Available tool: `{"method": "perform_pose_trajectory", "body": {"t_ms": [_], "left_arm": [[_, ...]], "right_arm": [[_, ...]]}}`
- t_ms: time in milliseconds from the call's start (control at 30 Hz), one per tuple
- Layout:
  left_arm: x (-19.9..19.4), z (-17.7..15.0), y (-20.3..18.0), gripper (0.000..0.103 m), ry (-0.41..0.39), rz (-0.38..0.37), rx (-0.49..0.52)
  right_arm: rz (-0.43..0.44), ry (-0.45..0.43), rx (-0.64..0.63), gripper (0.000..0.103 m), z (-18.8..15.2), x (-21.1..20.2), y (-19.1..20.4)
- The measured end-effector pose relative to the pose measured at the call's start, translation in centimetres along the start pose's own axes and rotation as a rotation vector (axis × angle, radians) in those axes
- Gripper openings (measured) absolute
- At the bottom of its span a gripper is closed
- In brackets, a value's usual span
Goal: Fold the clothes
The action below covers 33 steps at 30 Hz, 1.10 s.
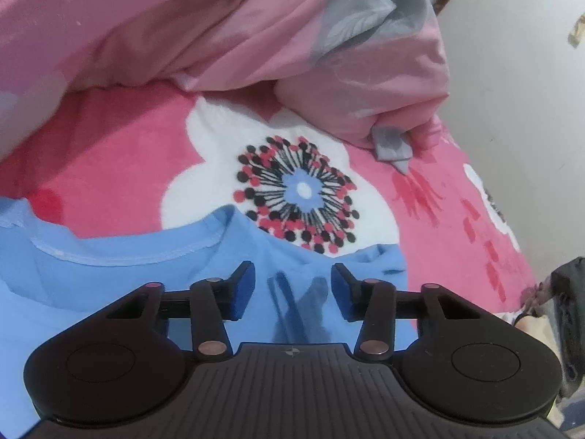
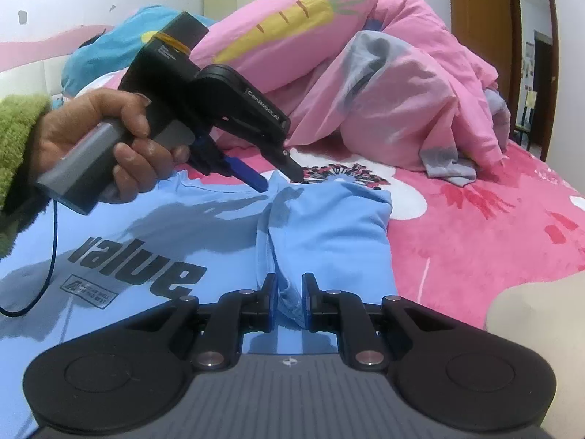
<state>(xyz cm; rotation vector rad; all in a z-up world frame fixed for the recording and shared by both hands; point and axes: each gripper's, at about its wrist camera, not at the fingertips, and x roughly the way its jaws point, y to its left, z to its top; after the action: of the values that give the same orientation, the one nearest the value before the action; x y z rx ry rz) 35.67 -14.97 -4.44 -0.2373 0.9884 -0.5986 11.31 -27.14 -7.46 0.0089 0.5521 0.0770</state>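
A light blue T-shirt with dark "value" lettering lies flat on the bed, its collar toward the quilt. My left gripper is open, its tips straddling the shoulder fabric just past the collar. The pads stand apart from the cloth. A hand in a green fuzzy sleeve holds it. My right gripper is shut on a raised fold of the shirt where the sleeve meets the body.
A bunched pink quilt with grey patches is heaped beyond the shirt. The pink flowered blanket covers the bed. A white wall runs along the bed's right side, with a wooden door frame behind.
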Motion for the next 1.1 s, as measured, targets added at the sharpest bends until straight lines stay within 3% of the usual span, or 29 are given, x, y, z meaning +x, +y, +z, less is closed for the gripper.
{"method": "perform_pose_trajectory", "body": {"t_ms": [133,267,333,667,900,1100], "left_arm": [[0.5,-0.2,-0.2,0.033,-0.004,-0.013,-0.002],[0.5,-0.7,-0.6,0.005,-0.012,-0.029,0.011],[0.3,-1.1,-1.1,0.000,-0.029,-0.023,0.027],[-5.5,-2.3,-1.7,0.000,-0.158,-0.022,-0.006],[-7.2,-3.8,-0.3,0.000,-0.145,0.075,0.007],[-7.2,-4.2,0.9,0.000,-0.135,0.111,-0.013]], "right_arm": [[0.004,-0.003,0.010,0.015,-0.1,0.0,-0.1],[0.004,-0.012,0.020,0.014,-0.2,-0.1,-0.3],[0.001,-0.022,0.028,0.011,-0.2,-0.3,-0.4],[0.026,-0.116,-0.036,0.006,0.1,-3.6,0.9],[0.107,-0.113,-0.084,0.006,0.3,-4.6,2.7],[0.156,-0.090,-0.079,0.006,0.1,-4.1,3.6]]}}
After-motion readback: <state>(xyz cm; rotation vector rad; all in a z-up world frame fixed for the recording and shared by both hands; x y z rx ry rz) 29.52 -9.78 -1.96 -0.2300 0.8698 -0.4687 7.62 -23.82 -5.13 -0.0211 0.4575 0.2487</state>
